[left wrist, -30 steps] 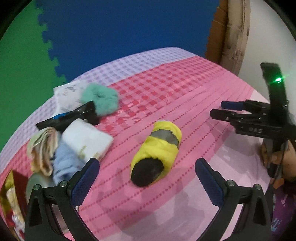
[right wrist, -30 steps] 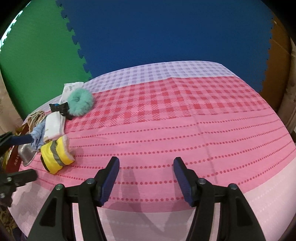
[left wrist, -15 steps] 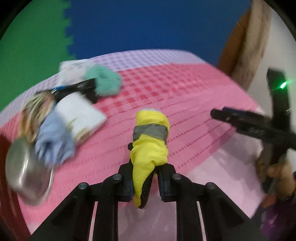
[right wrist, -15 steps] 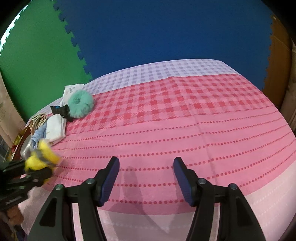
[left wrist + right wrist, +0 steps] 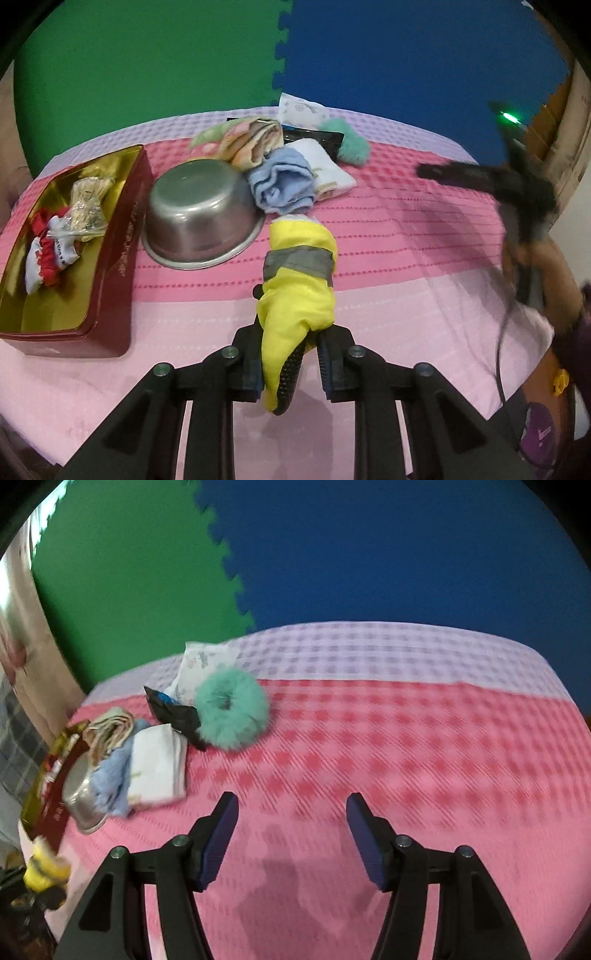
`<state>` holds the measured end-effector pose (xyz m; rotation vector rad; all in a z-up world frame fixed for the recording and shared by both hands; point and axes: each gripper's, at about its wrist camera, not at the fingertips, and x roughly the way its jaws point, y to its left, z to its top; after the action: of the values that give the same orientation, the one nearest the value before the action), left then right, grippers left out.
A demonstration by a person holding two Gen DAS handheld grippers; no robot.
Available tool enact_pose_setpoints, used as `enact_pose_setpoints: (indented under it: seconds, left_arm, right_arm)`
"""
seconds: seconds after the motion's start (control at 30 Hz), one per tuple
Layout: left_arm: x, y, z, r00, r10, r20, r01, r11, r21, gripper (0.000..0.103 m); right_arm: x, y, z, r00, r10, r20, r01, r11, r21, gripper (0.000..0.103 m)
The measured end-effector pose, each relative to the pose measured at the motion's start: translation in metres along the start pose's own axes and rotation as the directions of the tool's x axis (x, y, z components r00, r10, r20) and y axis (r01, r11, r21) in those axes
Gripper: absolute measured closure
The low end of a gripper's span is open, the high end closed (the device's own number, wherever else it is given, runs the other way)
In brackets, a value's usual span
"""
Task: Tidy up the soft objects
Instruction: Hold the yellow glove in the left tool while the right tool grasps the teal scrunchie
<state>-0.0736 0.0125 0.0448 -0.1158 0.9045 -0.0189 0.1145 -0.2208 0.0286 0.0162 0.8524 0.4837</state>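
Left gripper (image 5: 290, 363): jaws clenched on yellow glove (image 5: 297, 295), held above the tablecloth (image 5: 406, 236), bowl (image 5: 199, 218) at ten o'clock. Likely light, limp, compressible; grip mid-bundle. Right gripper (image 5: 291, 834): jaws spread, holding nothing.

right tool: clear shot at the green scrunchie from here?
Probably yes. The right tool is open and empty, and only bare pink cloth lies between it and the green scrunchie. A black packet touches the scrunchie's left side.
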Motion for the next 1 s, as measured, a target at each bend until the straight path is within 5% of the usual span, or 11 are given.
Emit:
enact_pose_setpoints:
  seconds: [0.1,0.3,0.6,0.63,0.67,0.73,1.0]
  left_arm:
    - [0.002,0.0,-0.003,1.0,0.007,0.014,-0.007,1.0,0.016,0.081]
    - [0.002,-0.007,-0.003,0.999,-0.017,0.031,0.015,0.999,0.047,0.077]
    - [0.008,-0.002,-0.005,1.0,-0.017,0.009,0.016,0.999,0.047,0.076]
    - [0.008,0.0,-0.005,1.0,-0.019,0.006,0.019,0.999,0.04,0.076]
    - [0.009,0.002,-0.005,1.0,-0.021,0.005,0.021,0.999,0.035,0.076]
    - [0.009,0.004,-0.004,1.0,-0.019,0.003,0.019,1.0,0.023,0.076]
    - [0.008,0.003,-0.005,1.0,0.003,0.017,-0.003,1.0,0.028,0.076]
  right_arm:
    - [0.025,0.011,0.022,1.0,-0.011,-0.013,0.01,0.998,-0.054,0.041]
    - [0.062,0.011,0.064,0.995,0.083,-0.046,-0.082,0.996,0.026,0.041]
    - [0.113,0.03,0.085,0.992,0.0,-0.127,-0.007,0.999,-0.054,0.042]
    - [0.114,0.03,0.086,0.993,-0.008,-0.117,0.001,0.998,-0.065,0.048]
    - [0.117,0.033,0.087,0.993,-0.03,-0.118,0.02,0.996,-0.084,0.069]
    - [0.119,0.034,0.088,0.991,-0.044,-0.123,0.033,0.995,-0.089,0.088]
    - [0.069,0.015,0.045,0.998,0.015,-0.064,-0.016,1.0,-0.013,0.089]
